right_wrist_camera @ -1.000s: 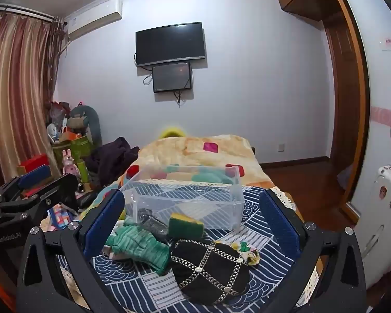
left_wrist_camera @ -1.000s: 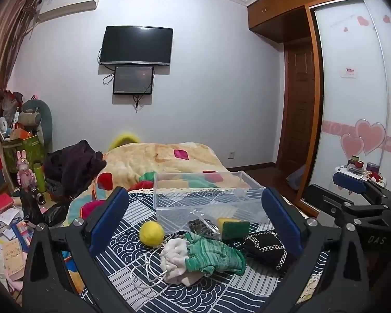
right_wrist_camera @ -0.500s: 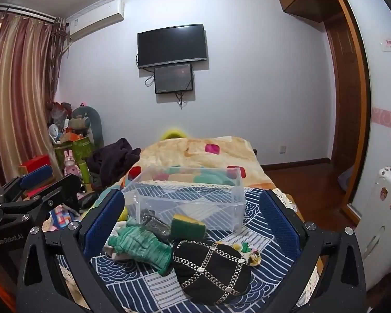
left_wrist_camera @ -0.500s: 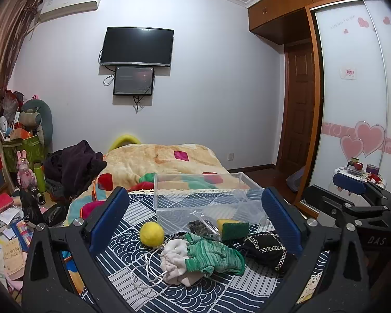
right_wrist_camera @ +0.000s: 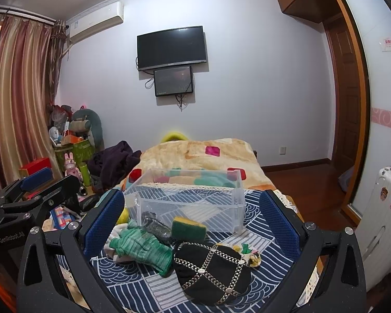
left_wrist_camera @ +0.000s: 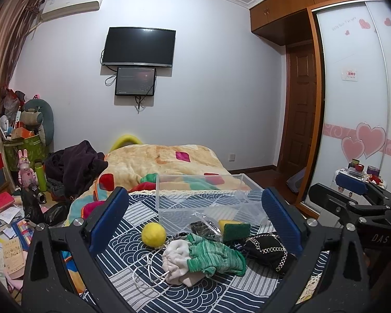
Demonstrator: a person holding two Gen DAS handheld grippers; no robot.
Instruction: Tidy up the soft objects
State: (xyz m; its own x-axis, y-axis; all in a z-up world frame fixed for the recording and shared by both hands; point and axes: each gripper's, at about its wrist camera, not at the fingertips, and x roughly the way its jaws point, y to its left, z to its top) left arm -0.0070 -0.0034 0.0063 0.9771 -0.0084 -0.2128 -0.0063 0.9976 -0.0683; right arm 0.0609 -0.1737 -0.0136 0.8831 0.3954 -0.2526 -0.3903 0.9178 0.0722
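Soft objects lie on a blue patterned cloth in front of a clear plastic bin: a yellow ball, a white drawstring pouch, green striped gloves, a yellow-green sponge and a black chained pouch. In the right wrist view the bin, sponge, gloves and black pouch show. My left gripper is open and empty above the pile. My right gripper is open and empty above the black pouch.
A bed with an orange blanket lies behind the bin. Dark clothes and cluttered boxes are on the left. A wardrobe and door stand right. A white suitcase is at the right.
Both views have shifted only slightly; the objects sit a little lower and nearer. Both grippers stay open and nothing on the cloth has moved.
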